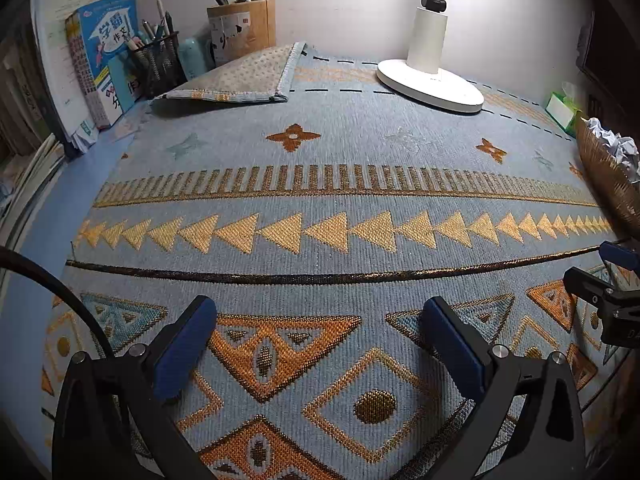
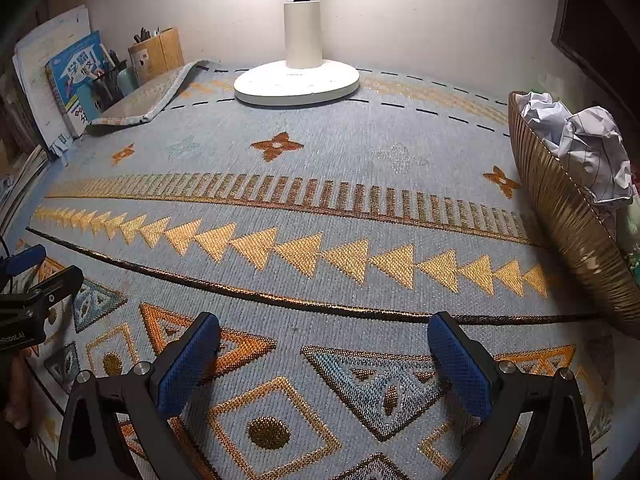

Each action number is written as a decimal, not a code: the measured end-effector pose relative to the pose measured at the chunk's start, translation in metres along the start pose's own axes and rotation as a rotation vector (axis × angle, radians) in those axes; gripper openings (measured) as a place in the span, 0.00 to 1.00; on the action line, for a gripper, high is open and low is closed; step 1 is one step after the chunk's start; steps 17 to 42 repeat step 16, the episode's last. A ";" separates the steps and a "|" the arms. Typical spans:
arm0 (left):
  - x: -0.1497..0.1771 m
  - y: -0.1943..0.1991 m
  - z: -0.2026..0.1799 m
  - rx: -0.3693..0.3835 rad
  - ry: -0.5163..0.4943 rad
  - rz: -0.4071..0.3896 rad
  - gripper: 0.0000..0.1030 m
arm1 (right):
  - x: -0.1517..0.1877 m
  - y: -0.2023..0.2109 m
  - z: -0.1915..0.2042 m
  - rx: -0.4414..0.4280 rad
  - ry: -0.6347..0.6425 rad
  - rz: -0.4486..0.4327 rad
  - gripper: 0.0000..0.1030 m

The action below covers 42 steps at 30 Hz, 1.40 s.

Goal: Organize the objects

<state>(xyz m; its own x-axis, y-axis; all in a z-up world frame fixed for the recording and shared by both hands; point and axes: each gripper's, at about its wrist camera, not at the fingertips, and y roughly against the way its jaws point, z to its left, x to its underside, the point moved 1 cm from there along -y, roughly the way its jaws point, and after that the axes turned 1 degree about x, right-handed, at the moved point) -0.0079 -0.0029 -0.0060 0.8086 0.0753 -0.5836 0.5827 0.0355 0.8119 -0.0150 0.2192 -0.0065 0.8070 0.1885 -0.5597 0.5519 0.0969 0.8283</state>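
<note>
Broadly, a pale blue woven mat [image 1: 320, 152] with gold triangles, orange stars and dark lines covers the desk, its far left corner [image 1: 248, 76] folded back to show a dotted grey underside; a plain white wall closes the back, and dark furniture edges the right. A white lamp [image 2: 298, 80] stands on its round base at the far middle of the mat, brightly lit above.

Next in size, a ribbed golden-brown basket [image 2: 576, 232] sits at the right edge of the mat; crumpled paper [image 2: 580, 144], white with thin ruled lines, fills it to the rim. Leaning books and papers [image 1: 72, 60] stack against the far left wall; the front blue cover carries Chinese characters reading 学霸 and 作文. Just beside them a black mesh cup [image 1: 158, 64] holds pens and pencils, and a wooden holder [image 1: 244, 28] with black pens stands behind it near the wall. A green-and-white tissue box [image 1: 562, 110] lies at the far right, behind the basket.

Low over the near patterned band, the left gripper [image 1: 320, 340] has its blue-padded jaws spread wide with only mat between them; the right gripper [image 2: 324, 360] stands equally wide and bare. In the right view, the left gripper's body shows partial white lettering, too cut off to read fully.
</note>
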 end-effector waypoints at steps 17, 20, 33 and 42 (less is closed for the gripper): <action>0.000 -0.002 0.000 -0.001 0.006 -0.001 1.00 | 0.003 0.003 0.001 0.006 -0.017 -0.033 1.00; 0.000 -0.002 0.000 -0.001 0.006 -0.001 1.00 | 0.003 0.003 0.001 0.006 -0.017 -0.033 1.00; 0.000 -0.002 0.000 -0.001 0.006 -0.001 1.00 | 0.003 0.003 0.001 0.006 -0.017 -0.033 1.00; 0.000 -0.002 0.000 -0.001 0.006 -0.001 1.00 | 0.003 0.003 0.001 0.006 -0.017 -0.033 1.00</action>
